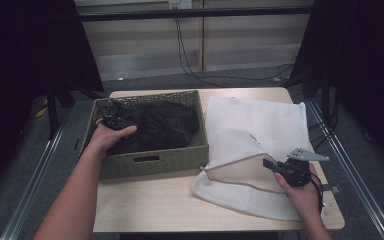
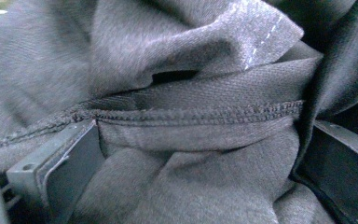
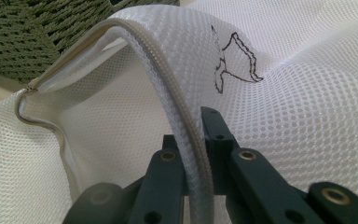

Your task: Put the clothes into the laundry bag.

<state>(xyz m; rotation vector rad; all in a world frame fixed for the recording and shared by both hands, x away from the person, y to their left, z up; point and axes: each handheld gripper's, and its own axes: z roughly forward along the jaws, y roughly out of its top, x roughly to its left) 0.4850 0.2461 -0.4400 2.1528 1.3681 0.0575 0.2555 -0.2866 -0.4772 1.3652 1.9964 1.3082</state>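
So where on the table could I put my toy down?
The bare wood in front of the green basket, toward the near edge of the table, is the free patch. The right side is crowded by the white mesh bag, and dark clothes take up the basket.

left gripper (image 1: pixel 114 120) fingers buried in dark cloth (image 2: pixel 191 154) | basket (image 1: pixel 152 162) floor hidden by cloth
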